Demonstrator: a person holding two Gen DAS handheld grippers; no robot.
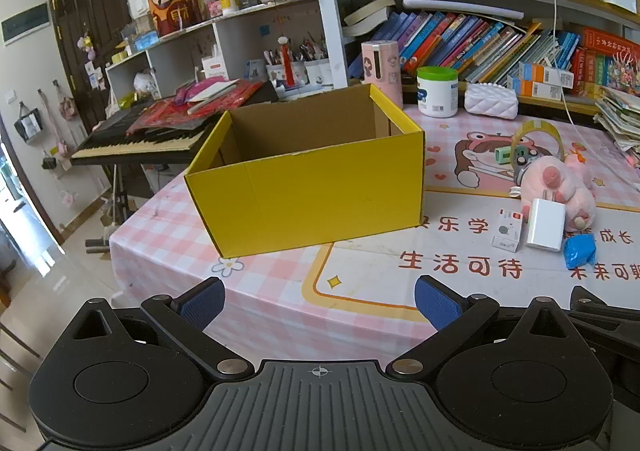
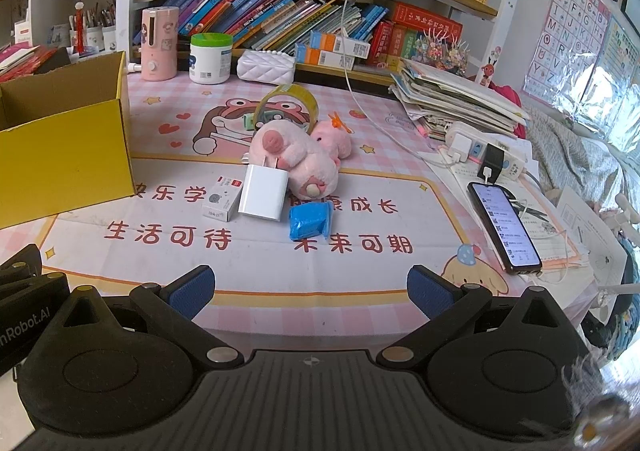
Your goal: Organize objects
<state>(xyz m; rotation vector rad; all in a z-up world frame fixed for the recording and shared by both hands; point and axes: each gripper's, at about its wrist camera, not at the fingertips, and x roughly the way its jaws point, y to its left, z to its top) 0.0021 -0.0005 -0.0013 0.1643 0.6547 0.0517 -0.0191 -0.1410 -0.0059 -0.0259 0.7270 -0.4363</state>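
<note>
An open yellow cardboard box (image 1: 308,179) stands on the pink table mat (image 1: 360,283), empty as far as I can see; it also shows in the right wrist view (image 2: 64,147). To its right lie a white charger (image 2: 262,193), a small white carton (image 2: 222,198), a blue packet (image 2: 310,219), a pink plush toy (image 2: 296,155) and a tape roll (image 2: 290,103). My left gripper (image 1: 320,301) is open and empty, in front of the box. My right gripper (image 2: 310,291) is open and empty, in front of the small items.
A phone (image 2: 504,227) on a cable lies at the right, near a power strip (image 2: 480,151) and a paper stack (image 2: 452,99). A pink humidifier (image 2: 159,43), a green-lidded tub (image 2: 211,58) and a white pouch (image 2: 266,65) stand before the bookshelf. A keyboard (image 1: 144,139) stands left of the table.
</note>
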